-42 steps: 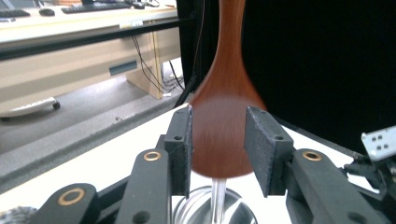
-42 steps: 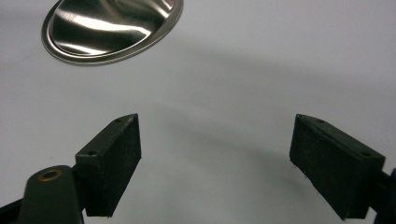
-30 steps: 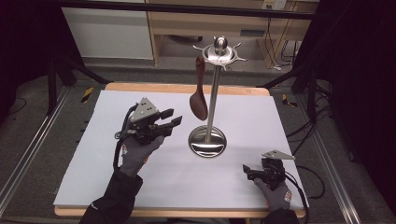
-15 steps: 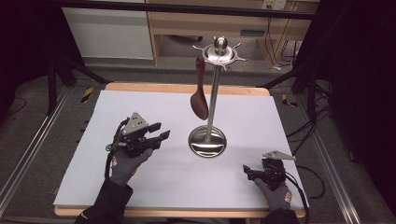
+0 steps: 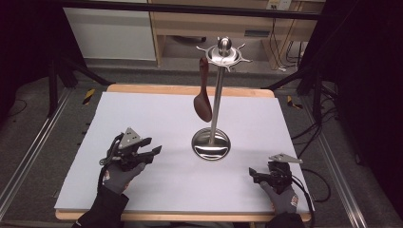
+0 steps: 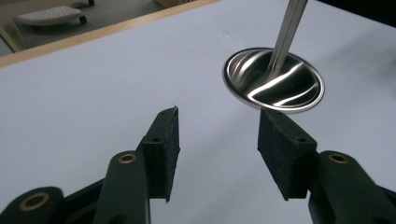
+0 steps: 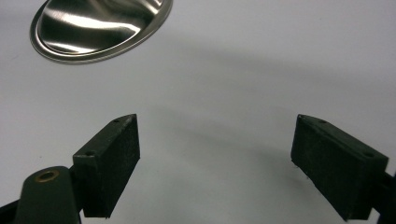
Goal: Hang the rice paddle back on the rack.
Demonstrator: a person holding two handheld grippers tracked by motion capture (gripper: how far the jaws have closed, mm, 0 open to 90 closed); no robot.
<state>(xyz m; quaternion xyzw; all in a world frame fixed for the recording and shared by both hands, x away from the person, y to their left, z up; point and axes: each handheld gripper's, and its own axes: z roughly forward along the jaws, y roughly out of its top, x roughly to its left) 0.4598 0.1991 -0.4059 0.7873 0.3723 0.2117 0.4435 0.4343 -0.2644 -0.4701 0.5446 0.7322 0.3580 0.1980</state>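
The spoon (image 5: 202, 97), a dark reddish-brown one, hangs bowl down from the crown of a steel stand (image 5: 217, 90) near the middle of the white tabletop (image 5: 142, 114), its long axis close to vertical and its bowl just beside the pole, well above the round base. My left claw (image 5: 153, 153) rests low over the tabletop on the near left, jaws spread with nothing between them, aimed toward the base; in the left gripper view the base (image 6: 273, 79) lies ahead and a little right of the pads. My right claw (image 5: 254, 173) sits at the near right edge, jaws likewise wide and empty, with the base up and to the left in the right gripper view. The spoon hangs on the left side of the pole, so I judge my left claw better placed to reach it, rising up and forward. Nothing lies on the tabletop between; only the pole itself, close behind the spoon, could crowd a grasp.
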